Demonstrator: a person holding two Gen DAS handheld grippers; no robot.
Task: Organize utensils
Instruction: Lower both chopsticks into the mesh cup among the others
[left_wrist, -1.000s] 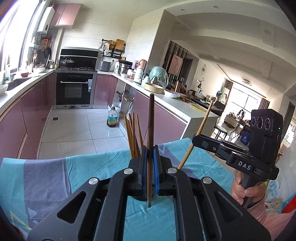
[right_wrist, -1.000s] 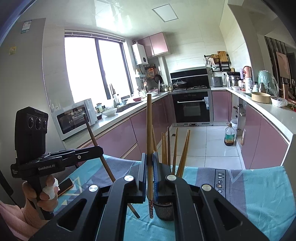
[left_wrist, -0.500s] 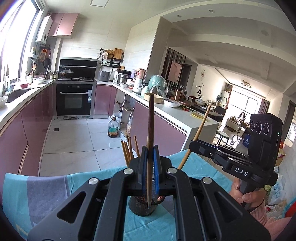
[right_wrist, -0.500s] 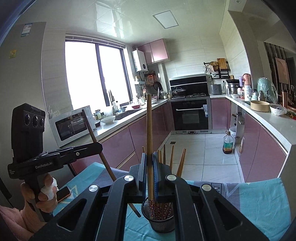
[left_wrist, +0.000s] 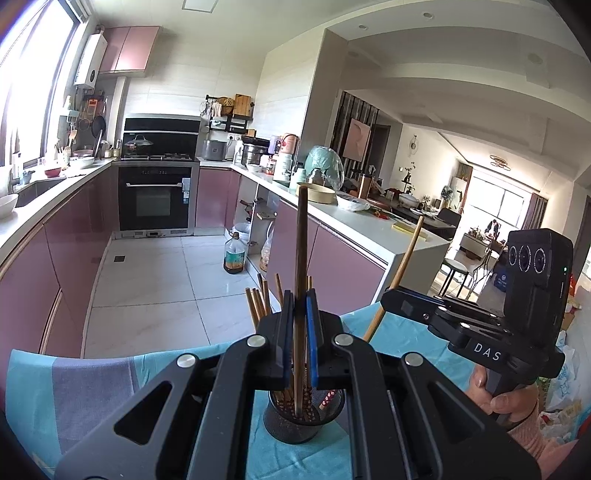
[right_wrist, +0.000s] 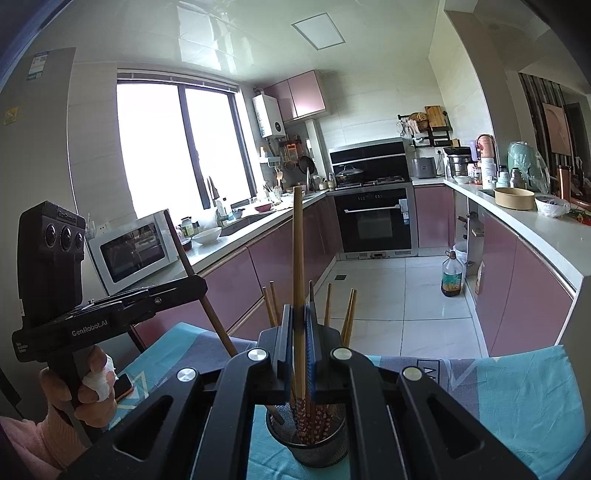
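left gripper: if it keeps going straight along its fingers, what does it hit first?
Likely the black mesh holder and the chopsticks standing in it, dead ahead just below the left gripper, which is shut on a dark chopstick. Depth is unclear; it might pass just over the rim.

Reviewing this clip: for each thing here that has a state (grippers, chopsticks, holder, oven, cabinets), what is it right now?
Left gripper: shut on one dark brown chopstick, held upright.
Right gripper: shut on one light wooden chopstick, upright, lower end in the holder's mouth.
Black mesh chopstick holder: upright on the teal cloth, partly filled with chopsticks.
Black built-in oven: door closed.
Pink base cabinets: doors closed.
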